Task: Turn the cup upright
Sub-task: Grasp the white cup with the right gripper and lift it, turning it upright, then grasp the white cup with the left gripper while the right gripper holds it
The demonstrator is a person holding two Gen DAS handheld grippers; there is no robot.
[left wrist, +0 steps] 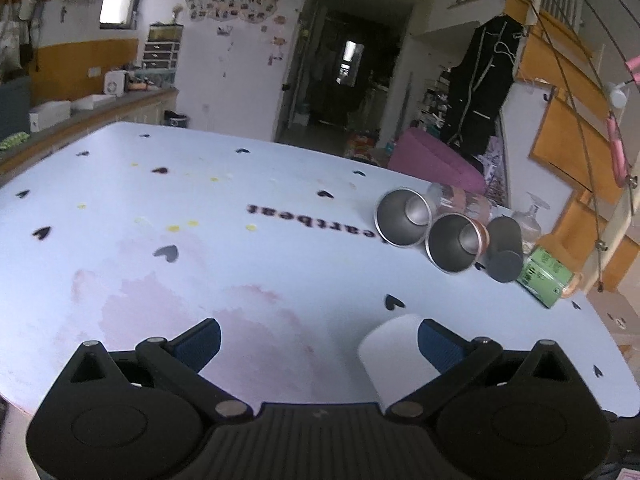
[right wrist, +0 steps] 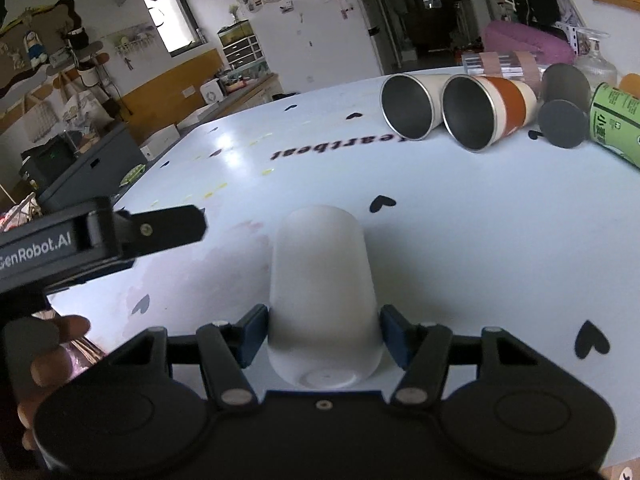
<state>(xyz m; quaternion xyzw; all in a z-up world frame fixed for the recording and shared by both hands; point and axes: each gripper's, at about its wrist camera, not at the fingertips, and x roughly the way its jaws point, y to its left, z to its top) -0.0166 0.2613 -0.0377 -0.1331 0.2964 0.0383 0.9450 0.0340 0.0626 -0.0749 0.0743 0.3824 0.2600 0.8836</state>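
Note:
A white cup (right wrist: 323, 292) lies between the fingers of my right gripper (right wrist: 324, 334), its base toward the camera and its far end pointing away over the light blue table (right wrist: 460, 240). The blue pads touch both its sides, so the right gripper is shut on it. The same cup (left wrist: 394, 354) shows in the left wrist view, low and right, partly behind my right-hand finger. My left gripper (left wrist: 320, 340) is open and empty above the table. It also appears at the left edge of the right wrist view (right wrist: 132, 232).
At the table's far right lie a steel cup (left wrist: 402, 218), an orange-banded steel cup (left wrist: 456, 242), a dark cup (left wrist: 505, 248) and a green can (left wrist: 546, 276), all on their sides. A glass bottle (right wrist: 596, 60) stands behind them. A counter (left wrist: 80, 116) runs along the left.

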